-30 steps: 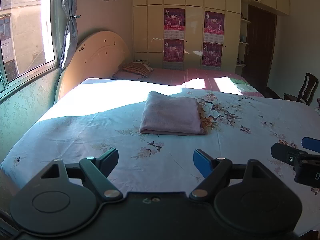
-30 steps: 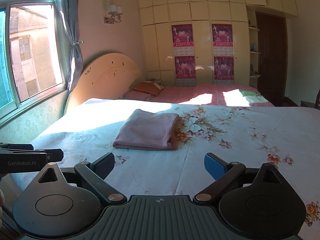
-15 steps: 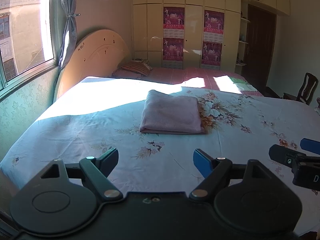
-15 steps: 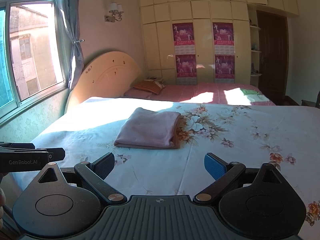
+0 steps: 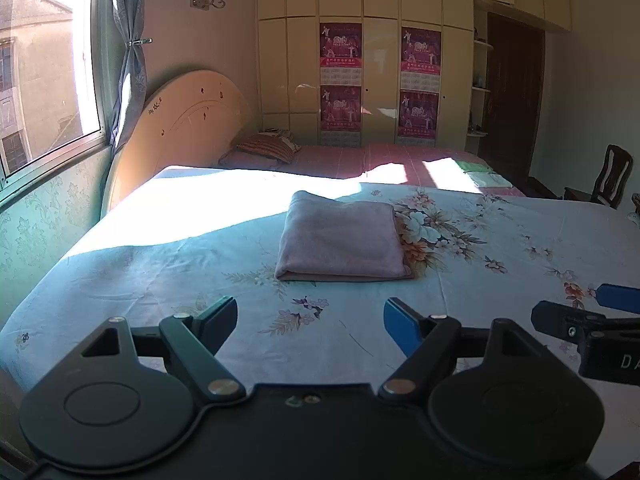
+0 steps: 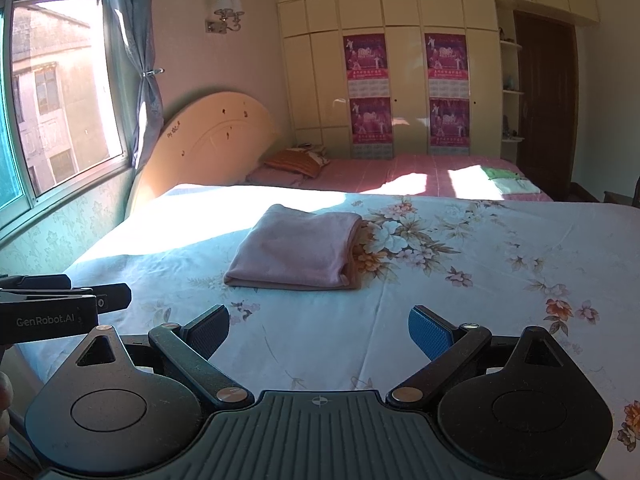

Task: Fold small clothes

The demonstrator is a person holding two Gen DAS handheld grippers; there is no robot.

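A pink cloth [image 5: 340, 238] lies folded into a neat rectangle on the floral bedsheet [image 5: 160, 272]; it also shows in the right wrist view [image 6: 298, 250]. My left gripper [image 5: 310, 320] is open and empty, held above the sheet well short of the cloth. My right gripper [image 6: 320, 330] is open and empty too, also short of the cloth. Each gripper shows at the edge of the other's view: the right gripper [image 5: 584, 312] at the right, the left gripper [image 6: 60, 300] at the left.
A curved wooden headboard [image 5: 180, 128] and a window [image 5: 40, 72] stand at the left. A second bed with a pink cover [image 5: 400, 160] lies beyond, before a wall of cupboards [image 5: 380, 60]. A chair [image 5: 612, 176] is at the far right.
Both grippers have drifted slightly, so the view shifts a little. The cloth has not moved and both grippers stay open.
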